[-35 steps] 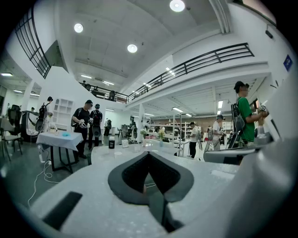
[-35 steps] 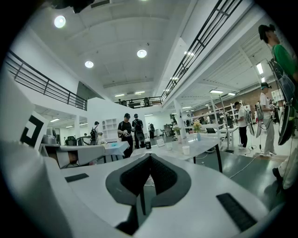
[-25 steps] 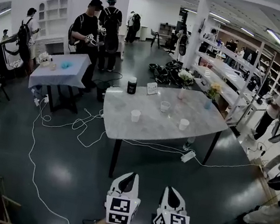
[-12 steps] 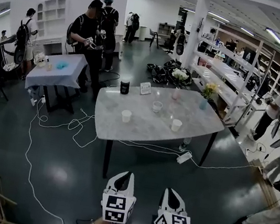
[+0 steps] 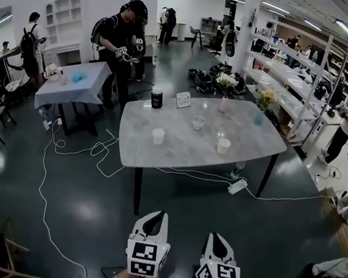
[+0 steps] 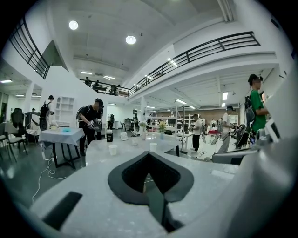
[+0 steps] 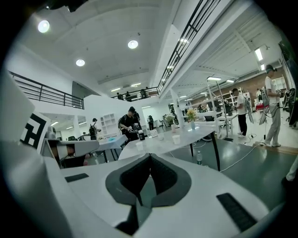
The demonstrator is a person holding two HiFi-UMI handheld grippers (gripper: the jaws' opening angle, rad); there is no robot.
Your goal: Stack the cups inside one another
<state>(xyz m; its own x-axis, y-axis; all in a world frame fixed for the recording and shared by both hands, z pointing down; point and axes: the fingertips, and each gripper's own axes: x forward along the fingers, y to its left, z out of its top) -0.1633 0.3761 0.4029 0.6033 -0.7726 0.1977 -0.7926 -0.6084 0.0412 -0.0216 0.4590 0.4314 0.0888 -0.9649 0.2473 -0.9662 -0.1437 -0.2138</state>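
Three cups stand apart on the grey marble table: a white cup at the left, a clear cup further back in the middle, and a white cup at the right. My left gripper and right gripper hang low over the dark floor, well short of the table, side by side. Both are shut with nothing between the jaws. In the left gripper view the white cups show beyond the shut left gripper. The right gripper looks towards the same cups.
A black canister, a small sign and two flower vases stand at the table's far edge. White cables trail over the floor left of the table. A person in black stands behind, by a cloth-covered table.
The table has come a little nearer and shifted in view as I moved towards it. Both grippers stay shut and low in the picture.
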